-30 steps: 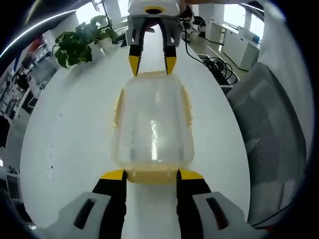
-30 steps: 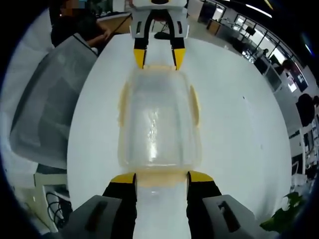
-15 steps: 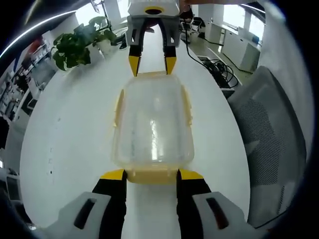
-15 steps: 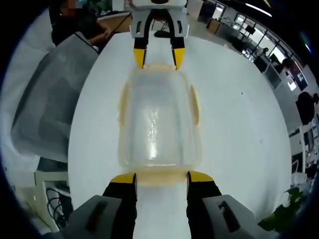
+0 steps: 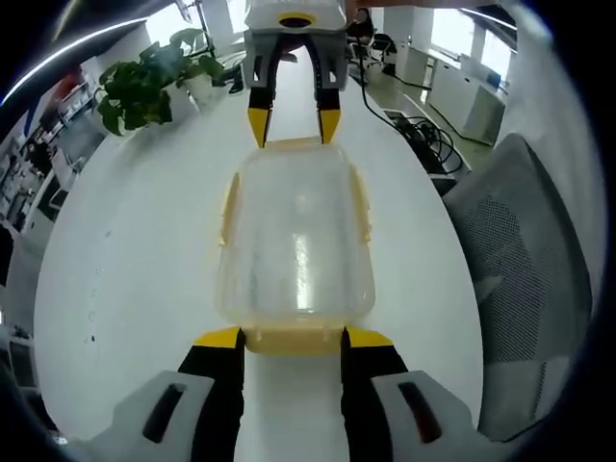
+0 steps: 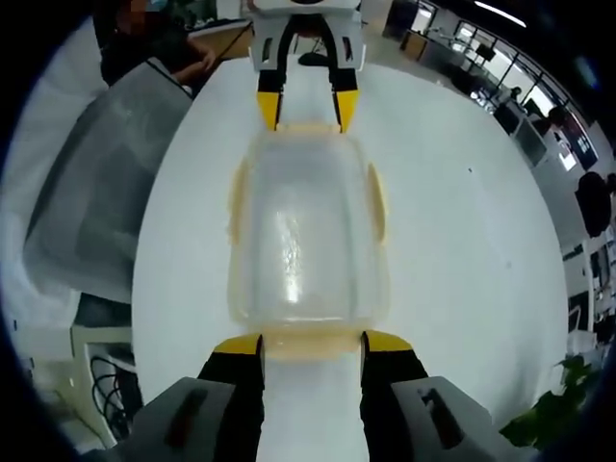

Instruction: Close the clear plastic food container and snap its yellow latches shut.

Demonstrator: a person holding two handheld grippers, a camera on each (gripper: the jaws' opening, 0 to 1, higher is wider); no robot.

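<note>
The clear plastic container (image 5: 295, 236) lies lengthwise on the white table (image 5: 144, 250) with its lid on; yellow latches run along both long sides (image 5: 228, 207). My left gripper (image 5: 294, 339) is open, its yellow-tipped jaws flanking the near end latch (image 5: 294, 342). At the far end the right gripper (image 5: 294, 128) is open too, its tips at the other end latch. From the right gripper view, the container (image 6: 306, 231) lies between my right gripper (image 6: 313, 345), which straddles a yellow end latch (image 6: 313, 346), and the left gripper (image 6: 308, 109) opposite.
A potted plant (image 5: 144, 87) stands at the table's far left corner. A grey mesh chair (image 5: 520, 241) and floor cables (image 5: 423, 130) lie off the right edge. The chair (image 6: 87, 192) and a seated person (image 6: 144, 48) appear beyond the table in the right gripper view.
</note>
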